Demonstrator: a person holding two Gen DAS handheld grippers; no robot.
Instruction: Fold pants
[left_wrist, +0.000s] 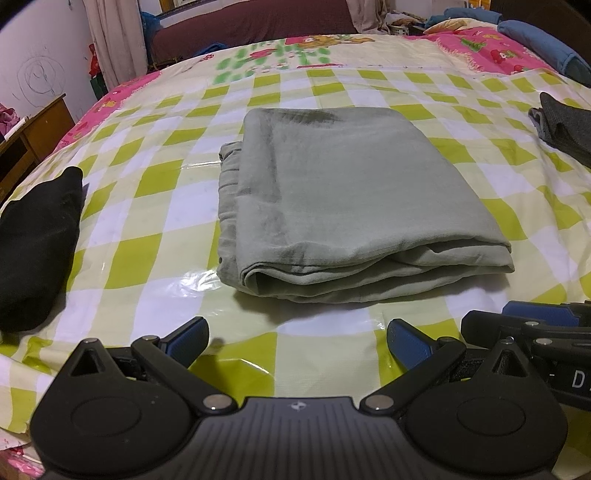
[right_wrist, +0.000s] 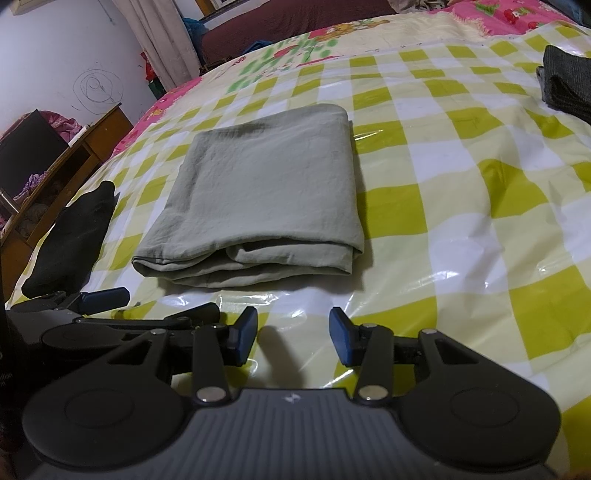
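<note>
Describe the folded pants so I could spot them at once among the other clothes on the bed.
On the green-and-white checked sheet, look to the middle. The pants lie there folded into a neat pale grey-green rectangle, between a black garment at one edge and a dark grey garment at the other; they alone are light-coloured.

Checked plastic-covered bed (left_wrist: 155, 236) with folded grey-green pants (left_wrist: 347, 199), black garment (left_wrist: 37, 243), dark grey garment (left_wrist: 569, 125).

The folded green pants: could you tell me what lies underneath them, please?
The folded green pants rest on a glossy green-and-white checked sheet. The part beneath them is covered, so I cannot see it.
</note>
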